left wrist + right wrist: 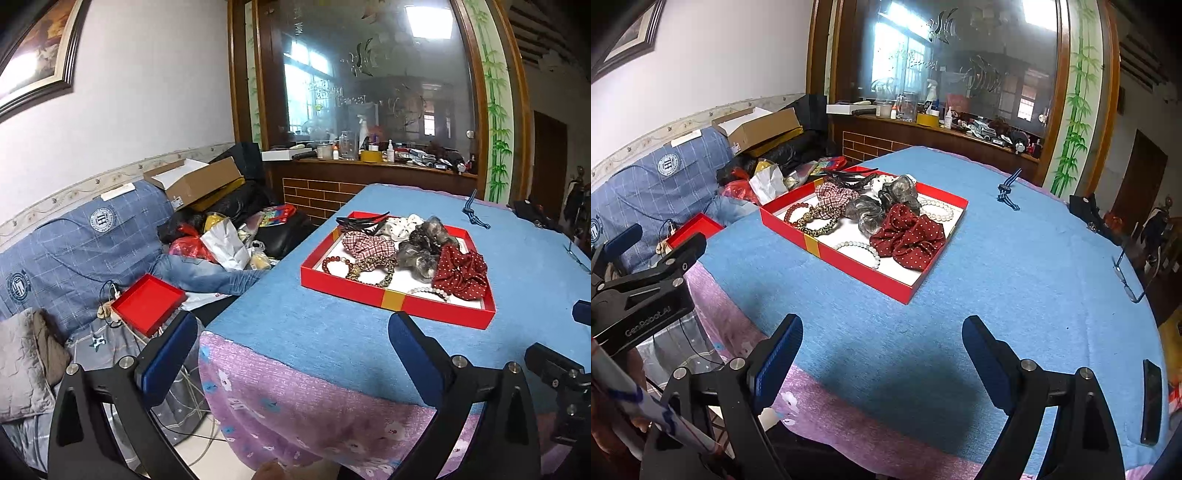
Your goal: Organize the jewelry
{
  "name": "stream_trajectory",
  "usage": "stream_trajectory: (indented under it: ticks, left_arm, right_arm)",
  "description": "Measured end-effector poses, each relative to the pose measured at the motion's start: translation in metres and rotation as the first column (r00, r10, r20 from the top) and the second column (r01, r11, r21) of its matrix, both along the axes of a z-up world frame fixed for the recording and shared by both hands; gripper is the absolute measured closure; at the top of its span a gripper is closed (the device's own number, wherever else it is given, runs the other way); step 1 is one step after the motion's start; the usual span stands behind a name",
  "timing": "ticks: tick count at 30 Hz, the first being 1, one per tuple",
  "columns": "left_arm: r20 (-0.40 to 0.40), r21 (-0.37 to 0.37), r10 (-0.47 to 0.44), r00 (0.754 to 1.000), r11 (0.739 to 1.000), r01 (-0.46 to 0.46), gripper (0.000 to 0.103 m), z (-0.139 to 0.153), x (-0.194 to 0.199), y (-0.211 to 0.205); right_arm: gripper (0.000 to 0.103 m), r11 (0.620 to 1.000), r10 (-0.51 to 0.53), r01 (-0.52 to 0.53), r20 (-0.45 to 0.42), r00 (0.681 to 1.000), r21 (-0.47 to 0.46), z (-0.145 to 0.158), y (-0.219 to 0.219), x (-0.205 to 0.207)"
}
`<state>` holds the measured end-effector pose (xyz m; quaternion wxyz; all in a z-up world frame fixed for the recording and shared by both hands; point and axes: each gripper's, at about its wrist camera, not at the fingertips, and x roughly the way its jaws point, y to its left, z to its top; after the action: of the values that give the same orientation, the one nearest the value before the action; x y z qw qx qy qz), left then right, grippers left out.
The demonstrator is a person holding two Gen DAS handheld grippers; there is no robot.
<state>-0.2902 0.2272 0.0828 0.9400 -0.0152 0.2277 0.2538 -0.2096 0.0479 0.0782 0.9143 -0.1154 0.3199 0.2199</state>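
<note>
**Black frames, blue pads: the two handheld grippers up close**

Here's the left gripper [293, 347]: two matte black arms, angular and tapering, each tipped with a long flat pad in deep blue. Round silver screw heads sit at the pivots, two per side. Triangular cut-outs show in the black frame below.

Over to the right gripper [882, 350], and it's the same build: black linkage, silver bolts, ribbed blue fingers [781, 363]. From this view the left unit's side shows too, a black bracket with pale lettering reading "GenRobot.AI" and small silver screws.
</note>
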Motion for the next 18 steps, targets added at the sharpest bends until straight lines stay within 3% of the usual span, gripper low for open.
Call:
stream_trajectory:
  ticks: [10,18]
  left_arm:
    - [0.003,0.099,0.07,0.998,0.993,-0.07,0.0,0.0041,-0.0022,-0.0118]
    - [-0.016,0.086,0.087,0.996,0.993,-0.085,0.0,0.0033,-0.0002,-0.0077]
  right_arm:
    - [0.011,0.998,-0.028,0.03,0.046,0.999,-0.046,-0.0005,0.0012,-0.0014]
    - [0.011,0.997,-0.024,0.029,0.069,0.997,-0.072,-0.0007,0.0057,-0.0043]
